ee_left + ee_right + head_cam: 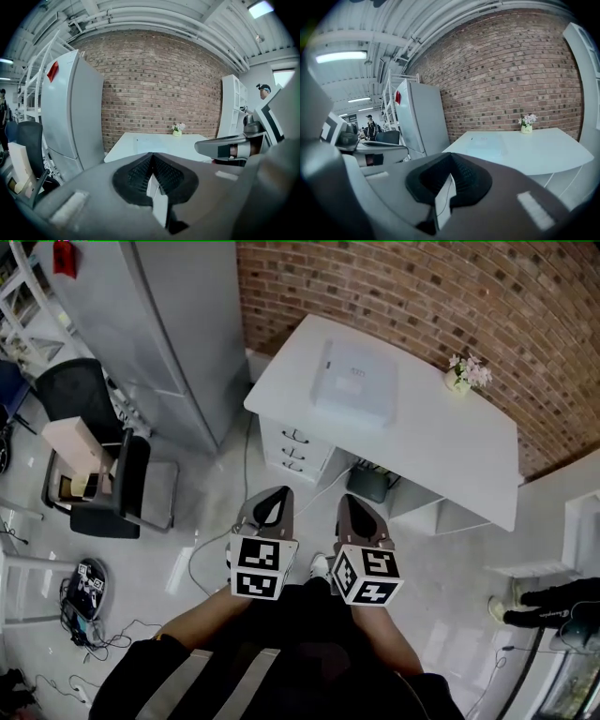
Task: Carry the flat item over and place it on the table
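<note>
A flat pale item (354, 385) lies on the white table (450, 456) ahead, near its far left end; it also shows faintly as the flat item (149, 140) and the flat item (487, 141) in the two gripper views. My left gripper (279, 495) and right gripper (345, 501) are held side by side at waist height, short of the table. Both point at the table. The left gripper (152, 155) has its jaws pressed together with nothing between them. The right gripper (451, 155) is shut and empty too.
A small vase of flowers (466, 374) stands at the table's far edge by the brick wall. A drawer unit (295, 451) sits under the table. A tall grey cabinet (159, 334) and a black chair (112, 474) are at the left. Cables and a device (84, 587) lie on the floor.
</note>
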Demonstrator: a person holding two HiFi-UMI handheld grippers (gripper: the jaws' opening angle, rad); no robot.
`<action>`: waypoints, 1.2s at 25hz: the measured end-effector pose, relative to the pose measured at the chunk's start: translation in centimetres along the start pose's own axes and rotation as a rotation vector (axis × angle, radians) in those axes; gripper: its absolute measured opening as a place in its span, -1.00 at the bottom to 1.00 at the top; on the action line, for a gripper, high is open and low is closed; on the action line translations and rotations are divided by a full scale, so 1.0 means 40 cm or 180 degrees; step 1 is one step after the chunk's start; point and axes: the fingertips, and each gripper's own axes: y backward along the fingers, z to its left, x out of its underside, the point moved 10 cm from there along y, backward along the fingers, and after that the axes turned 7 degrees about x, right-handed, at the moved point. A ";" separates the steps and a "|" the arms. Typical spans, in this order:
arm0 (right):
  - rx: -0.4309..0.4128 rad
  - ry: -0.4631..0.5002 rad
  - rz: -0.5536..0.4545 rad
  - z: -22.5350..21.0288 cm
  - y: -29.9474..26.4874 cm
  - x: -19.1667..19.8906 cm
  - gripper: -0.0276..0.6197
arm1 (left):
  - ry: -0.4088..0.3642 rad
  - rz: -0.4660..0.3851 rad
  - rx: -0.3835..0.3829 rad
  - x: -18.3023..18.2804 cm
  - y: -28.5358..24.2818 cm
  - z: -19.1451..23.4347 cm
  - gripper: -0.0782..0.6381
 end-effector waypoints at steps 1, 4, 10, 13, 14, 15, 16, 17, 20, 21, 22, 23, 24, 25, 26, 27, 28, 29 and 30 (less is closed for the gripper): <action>0.0018 0.0010 -0.0006 0.013 0.008 0.006 -0.91 | -0.0009 -0.0009 0.0016 0.006 0.011 0.006 -0.77; 0.0058 0.0018 -0.0022 0.044 0.027 0.025 -0.91 | -0.0045 -0.0034 0.0034 0.018 0.037 0.022 -0.77; 0.0123 -0.0014 0.0015 0.076 0.056 0.077 -0.91 | -0.0060 -0.0013 0.0036 0.049 0.072 0.040 -0.77; 0.0148 -0.0010 0.0107 0.083 0.058 0.105 -0.91 | -0.0058 0.0029 0.0033 0.063 0.077 0.045 -0.77; 0.0154 -0.0011 0.0126 0.086 0.058 0.111 -0.91 | -0.0057 0.0043 0.0036 0.067 0.079 0.047 -0.77; 0.0159 -0.0010 0.0134 0.090 0.057 0.114 -0.91 | -0.0057 0.0052 0.0039 0.070 0.080 0.050 -0.77; 0.0163 -0.0006 0.0136 0.093 0.056 0.115 -0.91 | -0.0057 0.0057 0.0041 0.072 0.080 0.053 -0.77; 0.0165 -0.0003 0.0134 0.095 0.054 0.116 -0.91 | -0.0058 0.0058 0.0041 0.075 0.080 0.055 -0.77; 0.0166 -0.0003 0.0117 0.098 0.046 0.111 -0.91 | -0.0065 0.0068 0.0047 0.079 0.075 0.059 -0.77; 0.0167 -0.0005 0.0112 0.099 0.044 0.109 -0.91 | -0.0068 0.0074 0.0057 0.079 0.073 0.060 -0.77; 0.0169 -0.0005 0.0109 0.101 0.044 0.107 -0.91 | -0.0072 0.0083 0.0071 0.081 0.071 0.060 -0.77; 0.0172 -0.0005 0.0108 0.103 0.043 0.107 -0.91 | -0.0077 0.0092 0.0088 0.082 0.070 0.060 -0.77; 0.0174 -0.0004 0.0106 0.104 0.042 0.107 -0.91 | -0.0081 0.0099 0.0105 0.083 0.069 0.059 -0.77; 0.0176 -0.0002 0.0105 0.106 0.041 0.108 -0.91 | -0.0084 0.0102 0.0118 0.084 0.068 0.060 -0.77; 0.0177 -0.0001 0.0105 0.108 0.039 0.108 -0.91 | -0.0087 0.0100 0.0128 0.083 0.067 0.061 -0.77; 0.0178 0.0001 0.0105 0.110 0.037 0.107 -0.91 | -0.0088 0.0096 0.0134 0.083 0.066 0.063 -0.77; 0.0180 0.0003 0.0107 0.111 0.036 0.107 -0.91 | -0.0088 0.0091 0.0137 0.082 0.066 0.065 -0.77; 0.0182 0.0005 0.0107 0.112 0.035 0.106 -0.91 | -0.0088 0.0087 0.0138 0.081 0.066 0.066 -0.77; 0.0184 0.0005 0.0107 0.112 0.034 0.106 -0.91 | -0.0088 0.0085 0.0136 0.081 0.067 0.067 -0.77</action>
